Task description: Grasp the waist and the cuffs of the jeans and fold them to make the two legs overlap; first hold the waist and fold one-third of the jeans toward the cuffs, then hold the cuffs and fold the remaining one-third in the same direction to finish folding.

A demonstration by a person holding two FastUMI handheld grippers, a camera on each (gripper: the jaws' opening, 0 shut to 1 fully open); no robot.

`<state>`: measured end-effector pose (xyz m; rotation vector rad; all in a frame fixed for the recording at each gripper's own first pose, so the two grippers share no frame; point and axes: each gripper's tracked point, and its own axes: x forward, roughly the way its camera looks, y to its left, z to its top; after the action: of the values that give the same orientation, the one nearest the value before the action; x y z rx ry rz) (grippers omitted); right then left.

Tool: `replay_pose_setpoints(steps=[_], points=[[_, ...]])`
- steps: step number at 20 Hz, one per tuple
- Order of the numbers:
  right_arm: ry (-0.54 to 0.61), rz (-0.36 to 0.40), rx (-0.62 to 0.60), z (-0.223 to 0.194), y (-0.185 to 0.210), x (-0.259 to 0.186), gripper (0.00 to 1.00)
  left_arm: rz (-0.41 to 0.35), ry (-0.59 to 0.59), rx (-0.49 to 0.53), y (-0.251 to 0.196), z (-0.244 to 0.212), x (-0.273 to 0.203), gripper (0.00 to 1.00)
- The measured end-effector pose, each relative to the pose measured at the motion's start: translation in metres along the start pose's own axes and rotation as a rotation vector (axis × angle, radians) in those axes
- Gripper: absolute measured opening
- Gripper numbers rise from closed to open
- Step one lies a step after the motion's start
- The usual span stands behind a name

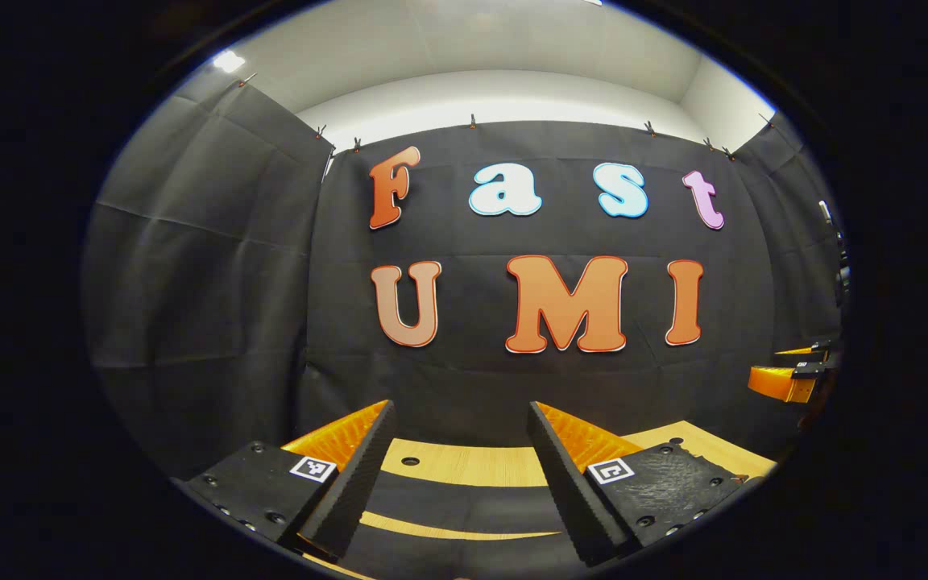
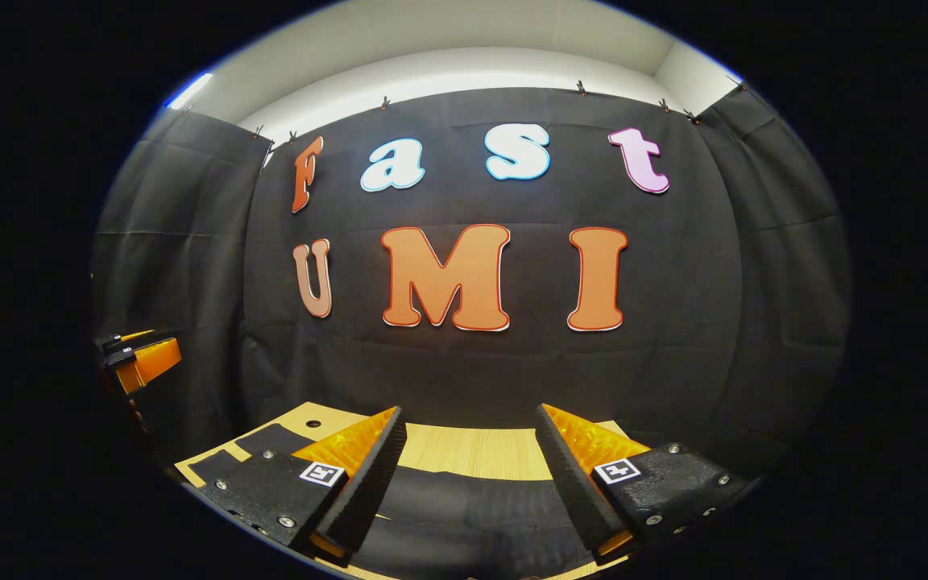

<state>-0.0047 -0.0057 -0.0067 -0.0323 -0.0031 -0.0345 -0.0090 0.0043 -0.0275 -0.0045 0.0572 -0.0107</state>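
Note:
The jeans are dark, almost black, and lie flat on the light wooden table below me; only strips of them show between the fingers. My left gripper hovers above them, open, nothing between its fingers. In the right gripper view the jeans spread under my right gripper, which is also open and holds nothing. Another patch of the dark cloth shows to its left. Both grippers point level at the back wall, so most of the jeans is hidden below them.
The table ends at the black cloth wall just behind it and has a small round hole. The right gripper shows far right in the left gripper view; the left gripper shows far left in the right gripper view.

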Motion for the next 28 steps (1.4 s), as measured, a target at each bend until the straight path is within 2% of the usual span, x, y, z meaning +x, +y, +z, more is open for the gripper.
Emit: replay_pose_setpoints(steps=[6, 7, 8, 9, 12, 13, 14, 15, 21, 26, 28], points=[[0.027, -0.078, 0.018, -0.009, -0.019, -0.013, 0.97, 0.017, 0.015, -0.016, 0.026, -0.007, -0.008, 0.97], [0.034, -0.097, 0.019, -0.012, -0.024, -0.016, 0.97, 0.017, 0.025, -0.017, 0.030, -0.010, -0.008, 0.95], [0.045, -0.117, 0.019, -0.017, -0.030, -0.018, 0.97, 0.021, 0.040, -0.013, 0.036, -0.017, -0.009, 0.97], [0.061, -0.141, 0.020, -0.021, -0.036, -0.021, 1.00, 0.022, 0.055, -0.013, 0.043, -0.021, -0.009, 0.95], [0.118, -0.212, 0.037, -0.040, -0.059, -0.030, 1.00, 0.037, 0.132, -0.036, 0.061, -0.045, -0.009, 0.95], [0.142, -0.230, 0.056, -0.049, -0.066, -0.031, 0.97, 0.046, 0.165, -0.054, 0.067, -0.057, -0.008, 0.95], [0.171, -0.242, 0.088, -0.058, -0.072, -0.031, 1.00, 0.059, 0.202, -0.077, 0.073, -0.068, -0.006, 0.96], [0.200, -0.247, 0.126, -0.069, -0.078, -0.030, 0.97, 0.074, 0.241, -0.101, 0.080, -0.079, -0.004, 0.98], [0.343, -0.335, 0.250, -0.130, -0.137, -0.011, 0.97, 0.205, 0.406, -0.207, 0.116, -0.137, 0.012, 0.98], [0.475, -0.354, 0.418, -0.186, -0.162, 0.005, 0.98, 0.320, 0.566, -0.340, 0.136, -0.195, 0.017, 0.98], [0.520, -0.368, 0.493, -0.209, -0.172, 0.009, 0.98, 0.390, 0.651, -0.387, 0.143, -0.220, 0.014, 0.98]])
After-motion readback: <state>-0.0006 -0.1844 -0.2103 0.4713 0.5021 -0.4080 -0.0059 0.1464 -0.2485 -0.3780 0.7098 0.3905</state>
